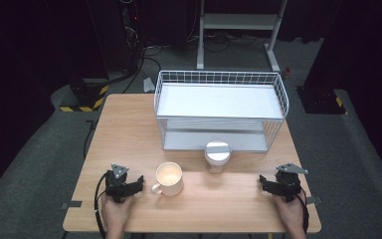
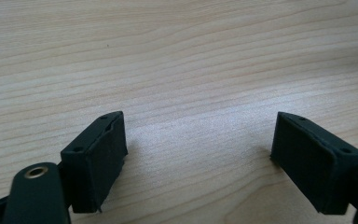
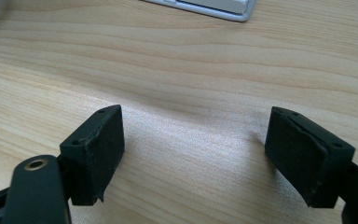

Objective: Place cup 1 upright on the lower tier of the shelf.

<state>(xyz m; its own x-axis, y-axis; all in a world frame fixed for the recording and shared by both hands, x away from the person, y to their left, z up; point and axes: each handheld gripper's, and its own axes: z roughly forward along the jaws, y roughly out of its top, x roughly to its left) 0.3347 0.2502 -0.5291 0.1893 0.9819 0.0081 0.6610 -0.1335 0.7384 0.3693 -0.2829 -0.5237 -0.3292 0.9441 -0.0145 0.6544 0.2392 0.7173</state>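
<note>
A cream mug (image 1: 168, 179) stands upright on the wooden table (image 1: 129, 129), its handle toward the left. Just to the mug's left, my left gripper (image 1: 135, 185) rests low over the table, held by a hand at the front edge. In the left gripper view its jaws (image 2: 198, 140) stand open over bare wood. A white lidded cup (image 1: 217, 156) stands in front of the wire rack (image 1: 220, 110). My right gripper (image 1: 266, 183) sits near the front right. It is open (image 3: 193, 140), with nothing between the pads.
The white two-tier wire rack takes up the back centre of the table, and its base corner (image 3: 223, 9) shows in the right gripper view. Bare wood lies between mug and right gripper. Dark floor, cables and a metal stand (image 1: 238, 30) lie beyond the table.
</note>
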